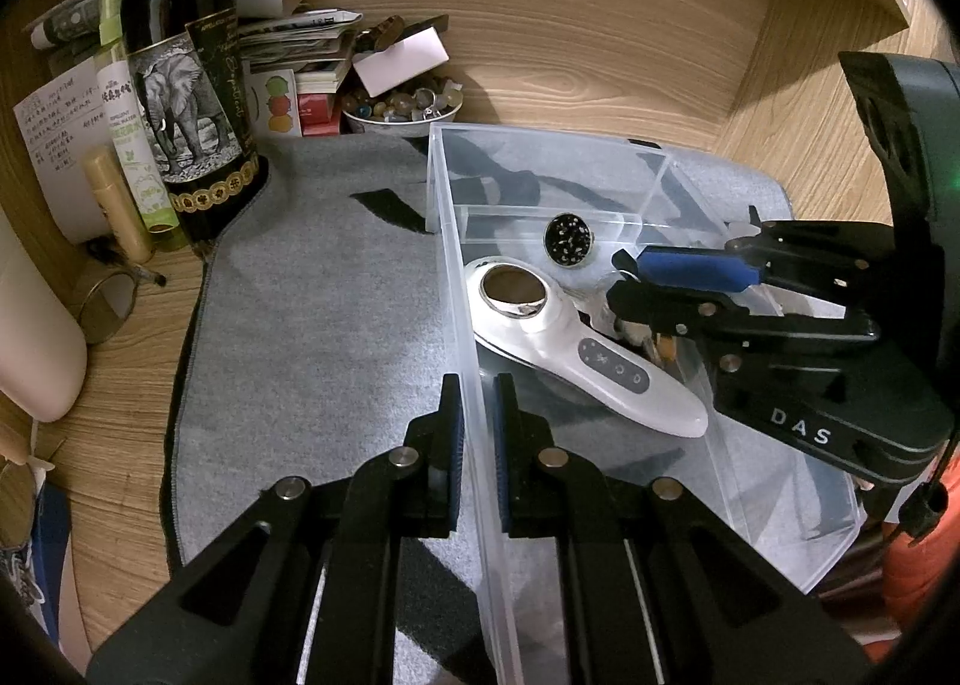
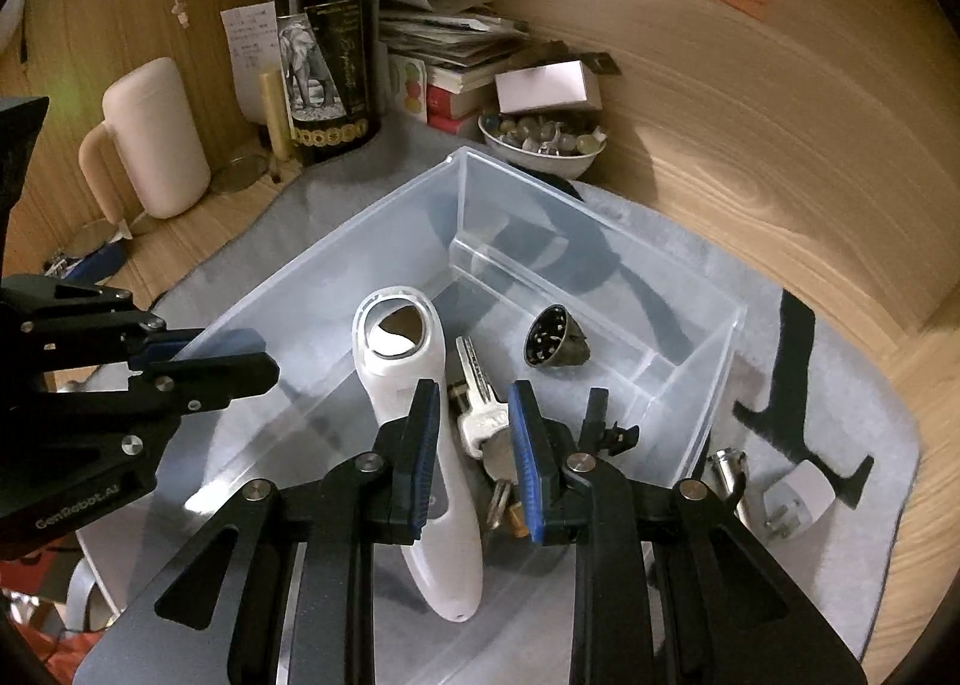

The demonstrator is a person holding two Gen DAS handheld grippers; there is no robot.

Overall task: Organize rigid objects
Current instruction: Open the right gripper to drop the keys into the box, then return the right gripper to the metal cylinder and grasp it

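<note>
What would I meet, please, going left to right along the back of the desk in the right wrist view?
Pink mug → dark wine bottle → stack of books and papers → white bowl of beads.

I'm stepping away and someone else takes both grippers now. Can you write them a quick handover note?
Left gripper: shut on the bin wall, steadying it.
Right gripper: open, above the keys inside the bin, holding nothing.
In the bin: white handheld device, keys, dark round cap.
Left on the mat, right of the bin: metal connector and white plug.
Next, probably: pull the right gripper out and fetch those two.
</note>
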